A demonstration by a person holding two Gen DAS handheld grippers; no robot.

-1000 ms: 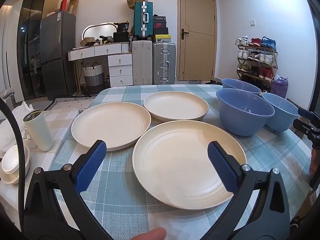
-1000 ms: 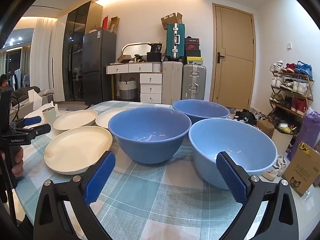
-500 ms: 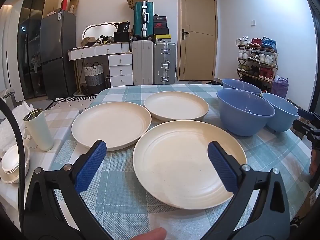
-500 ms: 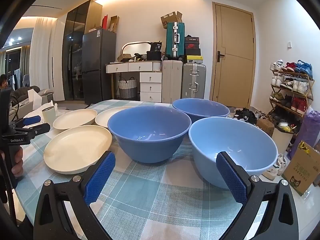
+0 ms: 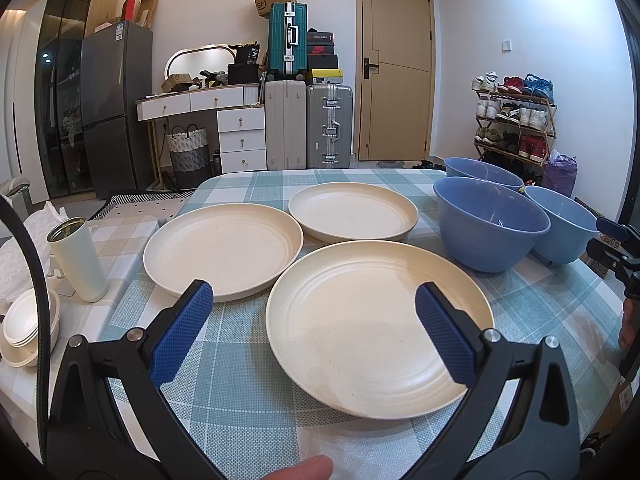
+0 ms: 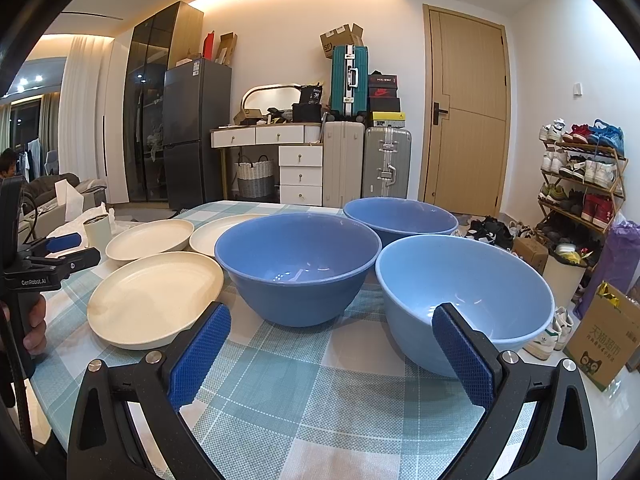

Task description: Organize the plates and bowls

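Plates and bowls sit spread out on a table (image 5: 248,412) covered in a blue-green checked cloth. In the left wrist view, three cream plates lie flat: the nearest plate (image 5: 380,326) straight ahead, a left plate (image 5: 223,250) just beside it, and a far plate (image 5: 353,211) behind both. Three blue bowls stand upright to the right, the middle bowl (image 5: 491,224) nearest the plates. The left gripper (image 5: 312,336) hangs wide open above the near edge of the nearest plate, holding nothing. A white tumbler (image 5: 78,258) stands off to the left. In the right wrist view, the right gripper (image 6: 330,356) is likewise spread wide and empty, low over the cloth, facing the dark blue bowl (image 6: 298,268) and the lighter bowl (image 6: 464,300); a third bowl (image 6: 400,218) sits behind them, with the plates to the left.
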